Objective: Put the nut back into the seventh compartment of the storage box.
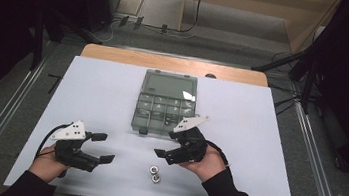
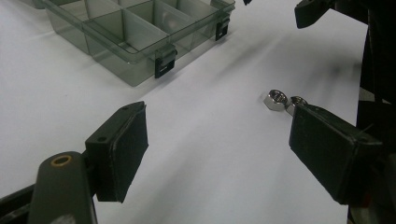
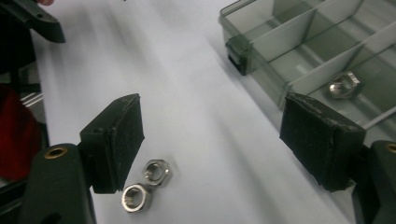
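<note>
Two steel nuts [image 1: 154, 173] lie touching each other on the white table near its front edge. My right gripper [image 1: 166, 144] hovers just above and behind them, open, with nothing between its pads. In the right gripper view the nuts [image 3: 156, 172] sit by the left pad [image 3: 116, 140], and a third nut [image 3: 344, 85] rests in a compartment of the clear box [image 3: 299, 56]. My left gripper [image 1: 106, 148] stands open and empty at the front left. In its own view the nuts [image 2: 275, 99] lie just past the right pad [image 2: 327, 154].
The smoky clear compartment box [image 1: 139, 124] sits mid-table with its lid [image 1: 170, 83] folded back and latches facing me. The white sheet [image 1: 258, 138] covers a wooden tabletop. Dark stands and cables flank the table on both sides.
</note>
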Action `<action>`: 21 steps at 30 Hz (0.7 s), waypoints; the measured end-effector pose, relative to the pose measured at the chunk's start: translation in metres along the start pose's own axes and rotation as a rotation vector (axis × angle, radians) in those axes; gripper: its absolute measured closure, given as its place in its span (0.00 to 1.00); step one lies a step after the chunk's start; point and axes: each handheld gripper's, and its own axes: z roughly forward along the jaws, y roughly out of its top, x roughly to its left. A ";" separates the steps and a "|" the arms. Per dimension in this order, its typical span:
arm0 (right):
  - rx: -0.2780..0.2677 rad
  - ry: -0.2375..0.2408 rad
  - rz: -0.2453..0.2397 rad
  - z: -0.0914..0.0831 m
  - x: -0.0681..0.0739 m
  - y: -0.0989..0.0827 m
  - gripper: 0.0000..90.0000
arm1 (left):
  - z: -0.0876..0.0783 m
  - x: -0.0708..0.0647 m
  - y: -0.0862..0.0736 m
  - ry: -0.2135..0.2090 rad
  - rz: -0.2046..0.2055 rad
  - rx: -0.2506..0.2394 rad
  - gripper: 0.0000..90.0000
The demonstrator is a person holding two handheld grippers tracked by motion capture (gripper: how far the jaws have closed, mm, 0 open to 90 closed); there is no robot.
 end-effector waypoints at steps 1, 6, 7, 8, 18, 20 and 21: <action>0.001 0.001 0.001 0.001 0.000 0.000 0.26 | 0.000 0.000 0.000 -0.003 0.001 0.002 0.22; 0.015 -0.004 -0.009 0.004 0.008 0.002 0.27 | 0.001 0.000 0.001 -0.011 -0.001 0.009 0.22; 0.015 -0.004 -0.009 0.004 0.008 0.002 0.27 | 0.001 -0.001 0.001 -0.010 -0.001 0.009 0.22; 0.027 -0.001 -0.012 0.006 0.010 0.002 0.27 | 0.001 -0.001 0.001 -0.011 0.001 0.006 0.22; 0.056 -0.004 -0.025 0.015 0.017 0.000 0.29 | 0.001 0.000 0.001 -0.011 0.003 0.007 0.22; 0.061 0.004 -0.025 0.018 0.019 -0.002 0.30 | 0.001 -0.001 0.001 -0.013 -0.001 0.002 0.22; 0.063 0.014 -0.023 0.020 0.019 -0.003 0.31 | 0.001 -0.001 0.000 -0.013 0.001 -0.001 0.22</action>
